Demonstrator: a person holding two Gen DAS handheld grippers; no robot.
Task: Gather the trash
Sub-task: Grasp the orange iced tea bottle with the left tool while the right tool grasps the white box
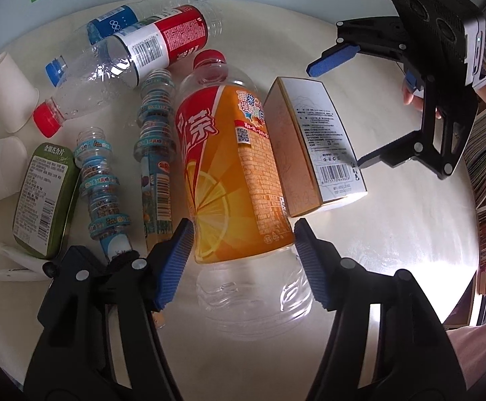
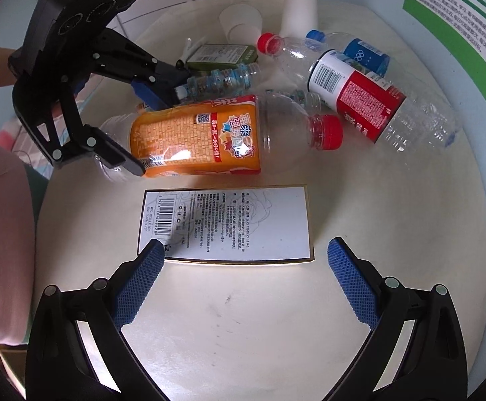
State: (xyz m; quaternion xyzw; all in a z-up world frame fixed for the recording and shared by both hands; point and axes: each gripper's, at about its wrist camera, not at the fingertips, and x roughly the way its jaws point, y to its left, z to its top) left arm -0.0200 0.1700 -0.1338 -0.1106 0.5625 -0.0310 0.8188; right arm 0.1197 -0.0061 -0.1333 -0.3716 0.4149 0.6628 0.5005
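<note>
On the pale round table [image 1: 393,234], the orange-labelled clear plastic bottle [image 1: 233,180] lies lengthwise between my left gripper [image 1: 243,260] pads, not pressed; the right gripper [image 2: 244,279], open, hovers near the white box [image 2: 224,224].

Round cream table [image 2: 276,317] w/ plastic bottles [image 1: 233,180], white box [image 2: 224,224], paper cups [image 2: 299,11], green tin [image 1: 44,200].
</note>
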